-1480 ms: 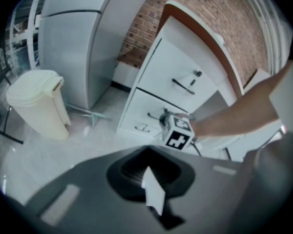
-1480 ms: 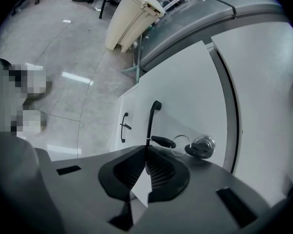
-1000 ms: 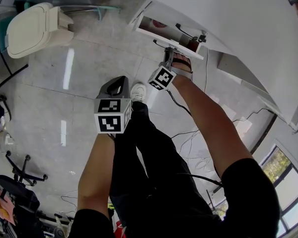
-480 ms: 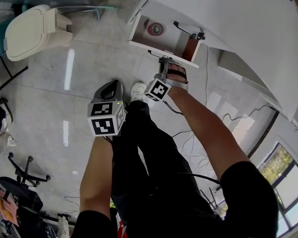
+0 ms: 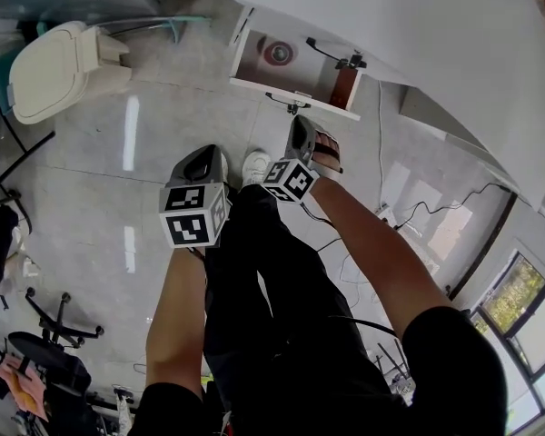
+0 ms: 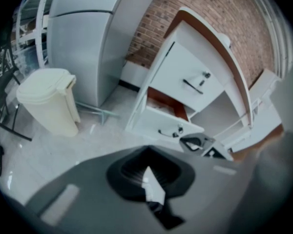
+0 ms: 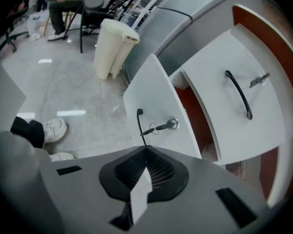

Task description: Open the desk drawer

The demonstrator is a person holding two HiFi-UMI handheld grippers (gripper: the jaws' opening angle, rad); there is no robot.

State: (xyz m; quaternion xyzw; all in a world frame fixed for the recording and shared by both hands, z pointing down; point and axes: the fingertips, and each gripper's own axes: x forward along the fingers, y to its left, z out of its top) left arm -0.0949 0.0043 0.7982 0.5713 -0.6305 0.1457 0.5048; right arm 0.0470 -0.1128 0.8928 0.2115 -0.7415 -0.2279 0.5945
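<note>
The white desk (image 5: 418, 25) fills the top right of the head view. Its lower drawer (image 5: 295, 69) is pulled well out, with a round thing inside. My right gripper (image 5: 297, 123) is at the drawer front, shut on the thin black handle (image 7: 140, 126). The handle's lower end disappears behind the closed jaws of that gripper (image 7: 145, 150). A key with a ring (image 7: 166, 126) sticks out of the lock beside the handle. The upper drawer (image 7: 234, 87) is closed. My left gripper (image 5: 207, 162) hangs shut and empty over the floor, well left of the drawer (image 6: 163, 123).
A cream lidded bin (image 5: 59, 57) stands left of the desk. Cables (image 5: 418, 212) trail on the tiled floor to the right. A chair base (image 5: 50, 321) is at the lower left. The person's white shoes (image 7: 51, 129) stand just before the drawer.
The drawer has slid further out of the desk as my right gripper drew back with the handle. The left gripper has barely moved.
</note>
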